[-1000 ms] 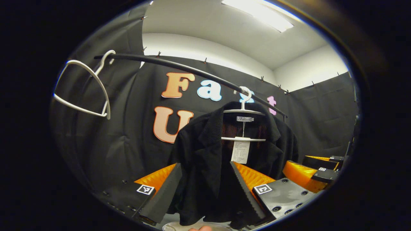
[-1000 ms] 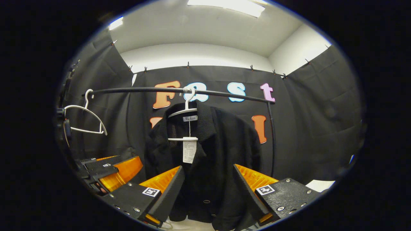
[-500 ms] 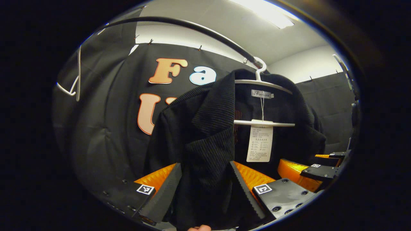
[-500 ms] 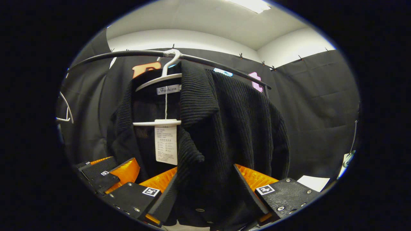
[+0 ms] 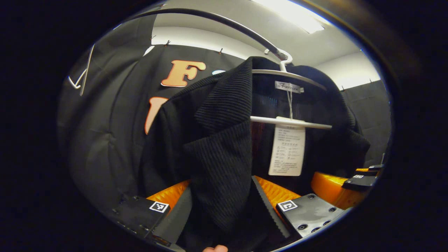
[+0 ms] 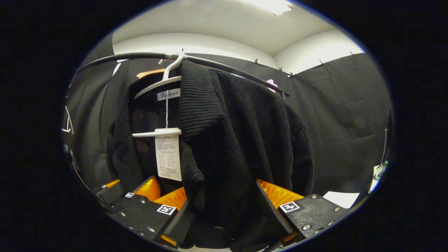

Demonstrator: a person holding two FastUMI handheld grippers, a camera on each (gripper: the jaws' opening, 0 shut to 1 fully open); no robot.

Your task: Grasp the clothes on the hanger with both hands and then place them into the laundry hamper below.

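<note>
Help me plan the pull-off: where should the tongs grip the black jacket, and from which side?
Grip the two front panels of the black jacket just below the lapels, coming straight on from the front. It hangs open-fronted on the white hanger, so each ribbed edge already sits between open tongs.

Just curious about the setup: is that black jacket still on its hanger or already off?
On. The black jacket drapes over the white hanger, hooked on the rail.

I get my light from a ceiling panel [image 5: 294, 15] at the upper right of the left gripper view, blown out to glare. The black jacket [image 6: 241, 140] reads dim, its knit ribs sharp mid-frame, and the rail [image 5: 217, 22] bows with fisheye distortion near the edges.
</note>
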